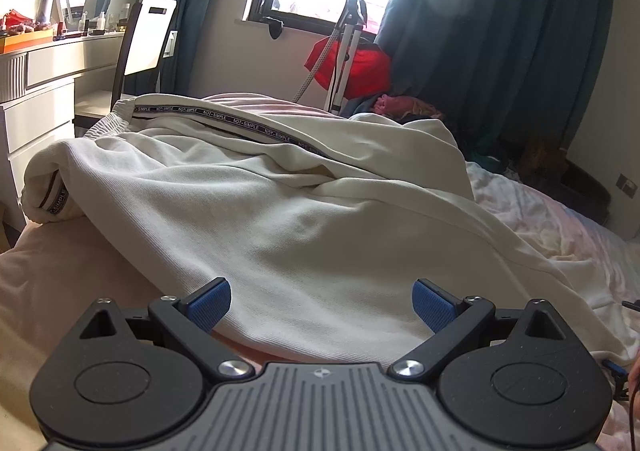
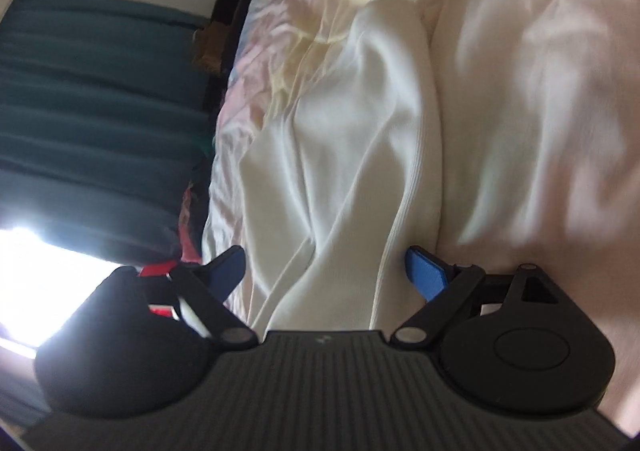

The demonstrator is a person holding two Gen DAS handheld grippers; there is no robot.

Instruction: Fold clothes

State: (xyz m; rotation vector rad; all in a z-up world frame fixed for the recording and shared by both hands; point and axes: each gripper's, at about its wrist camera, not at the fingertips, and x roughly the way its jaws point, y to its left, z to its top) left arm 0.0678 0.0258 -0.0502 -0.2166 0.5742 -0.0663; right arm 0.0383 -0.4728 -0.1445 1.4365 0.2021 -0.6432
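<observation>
Lying rumpled on pink bedding (image 1: 52,275), ribbed cream trousers (image 1: 280,203) between both grippers' wide fingers (image 1: 210,301).

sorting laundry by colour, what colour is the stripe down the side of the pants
Dark navy tape with repeated white lettering on cream pants; clearest in the left wrist view.

Cream trousers (image 1: 280,191) with dark lettered side stripe (image 1: 240,121), pale pink bedsheet (image 1: 60,271), teal curtains (image 1: 500,31).
</observation>
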